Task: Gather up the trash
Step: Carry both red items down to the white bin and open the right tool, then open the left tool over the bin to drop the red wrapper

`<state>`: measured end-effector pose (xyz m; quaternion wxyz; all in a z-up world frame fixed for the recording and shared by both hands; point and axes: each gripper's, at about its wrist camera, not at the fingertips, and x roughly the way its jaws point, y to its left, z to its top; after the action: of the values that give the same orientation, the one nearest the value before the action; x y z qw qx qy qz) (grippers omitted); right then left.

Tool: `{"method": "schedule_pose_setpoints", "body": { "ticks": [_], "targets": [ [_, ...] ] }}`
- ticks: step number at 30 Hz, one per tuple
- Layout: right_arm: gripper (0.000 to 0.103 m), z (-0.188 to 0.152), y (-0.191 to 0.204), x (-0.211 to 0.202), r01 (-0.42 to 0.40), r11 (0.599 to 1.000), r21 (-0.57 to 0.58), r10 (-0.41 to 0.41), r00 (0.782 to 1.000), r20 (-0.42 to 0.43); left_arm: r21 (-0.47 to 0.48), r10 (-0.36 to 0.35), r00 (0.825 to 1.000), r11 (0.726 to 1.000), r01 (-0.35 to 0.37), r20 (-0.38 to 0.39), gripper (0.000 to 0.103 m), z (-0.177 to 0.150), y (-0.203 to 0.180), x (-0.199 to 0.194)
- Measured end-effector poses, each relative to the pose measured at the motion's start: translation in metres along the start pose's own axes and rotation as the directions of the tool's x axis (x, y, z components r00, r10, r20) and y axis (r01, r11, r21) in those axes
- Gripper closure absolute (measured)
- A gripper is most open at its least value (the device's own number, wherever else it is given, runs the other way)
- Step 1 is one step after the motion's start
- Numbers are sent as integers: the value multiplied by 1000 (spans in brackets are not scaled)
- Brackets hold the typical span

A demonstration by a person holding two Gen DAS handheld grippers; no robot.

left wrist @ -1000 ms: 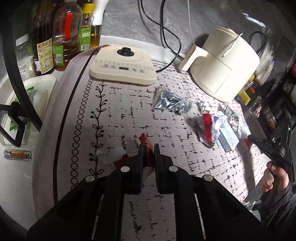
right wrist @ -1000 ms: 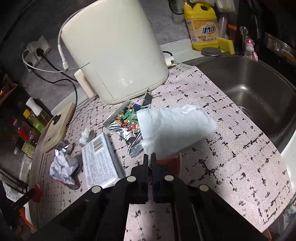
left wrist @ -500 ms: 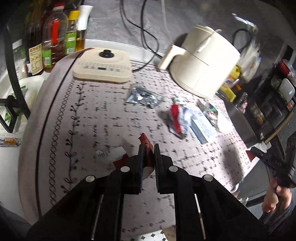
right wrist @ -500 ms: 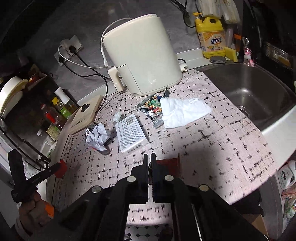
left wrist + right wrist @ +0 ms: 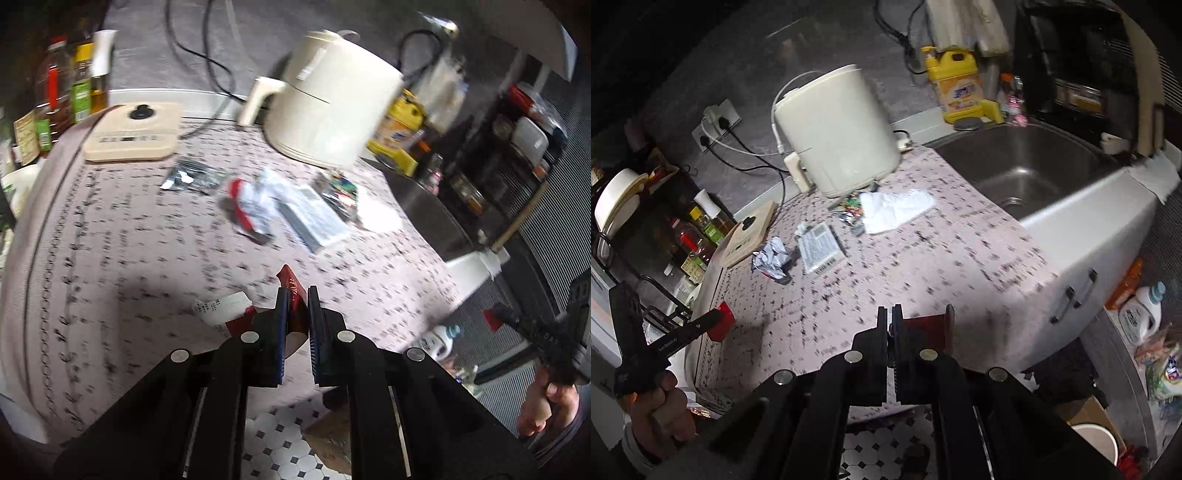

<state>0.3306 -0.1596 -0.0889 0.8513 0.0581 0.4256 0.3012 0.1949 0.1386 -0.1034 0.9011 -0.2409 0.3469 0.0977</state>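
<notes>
Both grippers are carrying trash away from the kitchen surface. The left gripper has its jaws clamped on a dark red wrapper, whose tip pokes up between the pads while a white label hangs off to the side. The right gripper has its jaws pressed together on a flat red piece of packaging that sticks out to the right of them.

More trash lies on the patterned mat near the cream air fryer: a crumpled foil wrapper, a small printed box, a colourful snack bag partly under a white tissue, and a silver packet nearer the flat cream appliance.

The step in hand looks like the carry to a bin (none can be made out for certain, though a cardboard box and a pale tub sit on the tiled floor by the cabinet). To do it well, each hand should keep its squeeze firm until it is right over the container, since thin wrappers slip easily. Each gripper should tilt downward before letting go, so the piece drops cleanly. The dangling label may snag on an edge.
</notes>
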Motion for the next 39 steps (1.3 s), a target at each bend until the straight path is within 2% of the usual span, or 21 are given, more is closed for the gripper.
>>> {"method": "schedule_pose_setpoints", "body": {
  "ticks": [4, 10, 15, 22, 23, 24, 25, 26, 27, 34, 39],
  "targets": [
    [100, -24, -27, -25, 56, 998, 42, -56, 998, -16, 30, -55, 998, 998, 56, -25, 92, -12, -28, 7],
    [99, -66, -79, -60, 156, 978, 137, -150, 987, -49, 85, -141, 985, 985, 149, -101, 92, -40, -78, 27],
    [99, -101, -122, -90, 216, 950, 225, -206, 976, -63, 150, -189, 966, 965, 216, -176, 92, -66, -123, 37],
    [95, -144, -162, -120, 250, 916, 313, -230, 968, -101, 205, -246, 938, 932, 298, -245, 92, -100, -176, 42],
    [89, -149, -167, -123, 262, 910, 321, -236, 965, -116, 209, -253, 933, 928, 309, -257, 92, -106, -183, 44],
    [63, -153, -171, -126, 271, 905, 328, -243, 962, -123, 213, -260, 927, 923, 320, -270, 92, -111, -189, 45],
    [49, -157, -174, -131, 281, 898, 338, -255, 960, -119, 220, -265, 922, 917, 332, -283, 92, -117, -195, 45],
    [39, -161, -178, -139, 295, 889, 351, -279, 956, -96, 225, -269, 918, 913, 339, -293, 92, -121, -201, 46],
    [39, -165, -181, -148, 301, 883, 360, -295, 953, -75, 231, -272, 912, 908, 348, -306, 92, -126, -207, 47],
    [39, -195, -208, -192, 349, 828, 439, -355, 932, -72, 287, -308, 869, 855, 431, -388, 92, -163, -257, 50],
    [39, -226, -227, -223, 385, 776, 499, -399, 913, -85, 315, -317, 830, 815, 486, -459, 92, -188, -289, 59]
  ]
}}
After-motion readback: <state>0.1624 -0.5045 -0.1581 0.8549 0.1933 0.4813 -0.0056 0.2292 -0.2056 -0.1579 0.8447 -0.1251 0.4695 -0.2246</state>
